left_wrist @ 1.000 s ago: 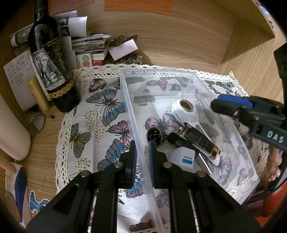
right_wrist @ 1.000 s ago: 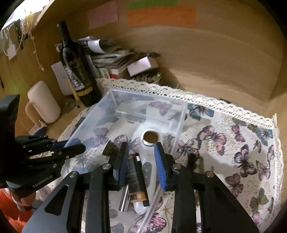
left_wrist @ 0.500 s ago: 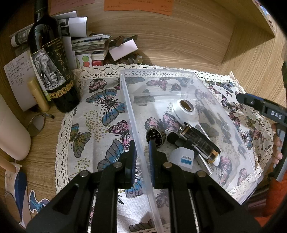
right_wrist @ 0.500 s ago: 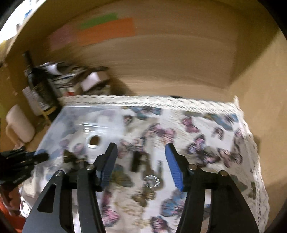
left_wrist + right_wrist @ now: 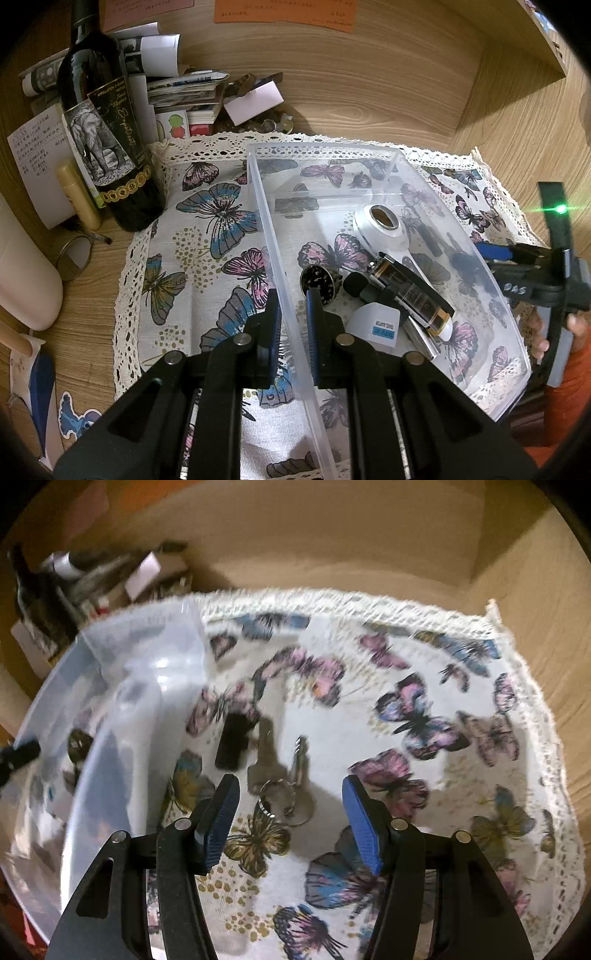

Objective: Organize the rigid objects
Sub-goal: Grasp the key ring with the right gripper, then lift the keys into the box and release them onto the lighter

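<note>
The left gripper is clamped on the near left wall of the clear bin, one pad outside and one inside. The bin sits on a butterfly cloth with a lace edge, on a wooden desk.

Inside the bin, toward its near end, lie a white handled device, a dark flat bar with a gold tip, a round dark disc, a small black foam-tipped piece and a white adapter with a blue label. They overlap in a loose heap.

To the right of the bin, on the cloth, a bunch of keys on a ring lies beside a small black block; the block is just left of the keys and close to the bin wall. The right gripper hangs above them with its jaws well apart and nothing between the pads. The view from it is blurred. In the left view it shows at the right edge, past the bin's right wall.

At the far left a wine bottle stands on the cloth's corner, with stacked papers behind it.
</note>
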